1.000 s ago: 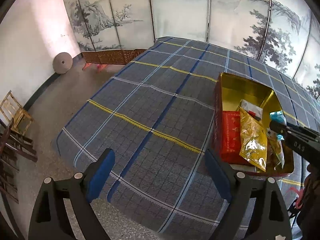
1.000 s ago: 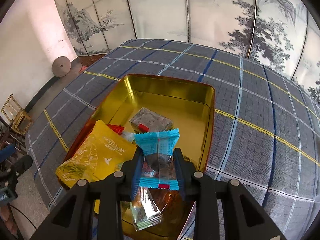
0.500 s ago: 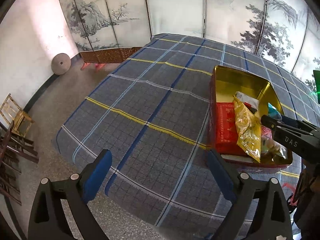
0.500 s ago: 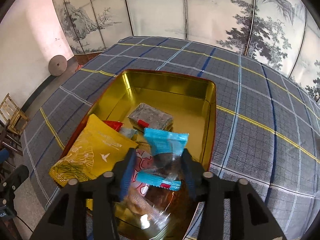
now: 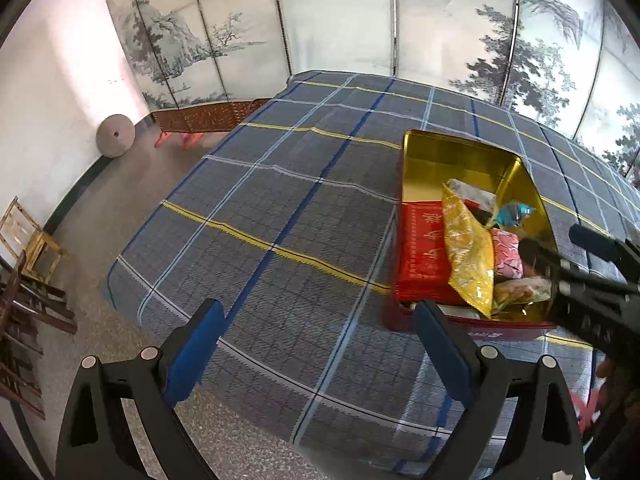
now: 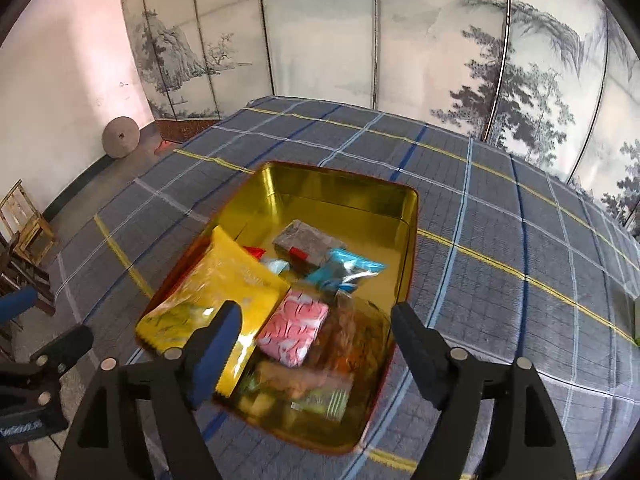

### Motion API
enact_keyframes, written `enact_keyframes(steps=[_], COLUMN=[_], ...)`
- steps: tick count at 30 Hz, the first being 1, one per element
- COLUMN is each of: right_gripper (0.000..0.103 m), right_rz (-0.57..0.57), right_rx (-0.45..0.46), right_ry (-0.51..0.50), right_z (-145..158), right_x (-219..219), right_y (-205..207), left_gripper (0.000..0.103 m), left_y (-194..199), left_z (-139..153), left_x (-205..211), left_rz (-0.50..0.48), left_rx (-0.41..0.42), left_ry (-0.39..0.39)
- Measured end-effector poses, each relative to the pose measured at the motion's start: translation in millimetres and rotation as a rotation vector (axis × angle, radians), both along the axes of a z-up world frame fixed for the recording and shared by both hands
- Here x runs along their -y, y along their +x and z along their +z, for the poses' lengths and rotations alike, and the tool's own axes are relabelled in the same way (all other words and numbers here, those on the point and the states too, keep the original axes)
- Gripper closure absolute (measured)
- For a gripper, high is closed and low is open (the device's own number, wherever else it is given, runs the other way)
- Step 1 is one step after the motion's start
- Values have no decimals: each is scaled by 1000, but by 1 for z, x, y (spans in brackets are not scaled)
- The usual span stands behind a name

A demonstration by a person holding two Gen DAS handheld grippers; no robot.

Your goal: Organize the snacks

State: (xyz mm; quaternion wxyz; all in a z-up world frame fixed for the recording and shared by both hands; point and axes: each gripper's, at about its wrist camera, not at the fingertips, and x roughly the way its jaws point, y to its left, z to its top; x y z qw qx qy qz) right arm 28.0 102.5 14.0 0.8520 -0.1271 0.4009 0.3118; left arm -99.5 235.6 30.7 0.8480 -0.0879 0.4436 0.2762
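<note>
Both grippers stand released with nothing between their blue pads. Left gripper (image 5: 316, 344) hangs wide open over the near left part of the checked tablecloth (image 5: 280, 216), above its hanging edge, with only cloth and speckled floor in the gap. Right gripper (image 6: 316, 344) has its jaws opening over the near end of the gold tin (image 6: 344, 190); no packet is pinched between them, and the snacks lie loose below. That tin sits on the cloth toward the right side of the table, red on its outer walls and shiny gold inside, its far half mostly bare. Inside it, a large yellow packet (image 6: 216, 292) leans against the left wall, a pink-and-white packet (image 6: 294, 330) lies just right of it at the near end, and a light blue wrapper (image 6: 346, 270) rests farther in, beside a grey block with a red tab (image 6: 306, 242). Clear-wrapped snacks (image 6: 320, 384) at the nearest corner are blurred, so their contents cannot be told. From the left wrist view the same tin (image 5: 420, 256) appears at right with the right gripper's dark fingers (image 5: 580, 276) reaching over its near right corner. Behind the table stands a folding screen (image 5: 340, 20) painted with trees and hills, and a round grey stone disc (image 5: 116, 136) leans on the wall at far left.
</note>
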Motion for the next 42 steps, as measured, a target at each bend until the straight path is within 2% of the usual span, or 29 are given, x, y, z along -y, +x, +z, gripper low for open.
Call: enact_keyframes(steps=[6,15,42], right_gripper=[22,22,22], right_rz=[2,-29,-32], right_rx=[-14,-28,-41], right_ry=[5,-8,-42], right_z=[2,-5,-13], right_x=[20,40,46], right_y=[-18,-24,-25], left_gripper=[8,8,8], left_y=[3,9,18], left_z=[2,5,6], left_x=[12,29,46], left_rz=[-24,-48,-76], left_rx=[1,4,-8], left_ry=[5,11,14])
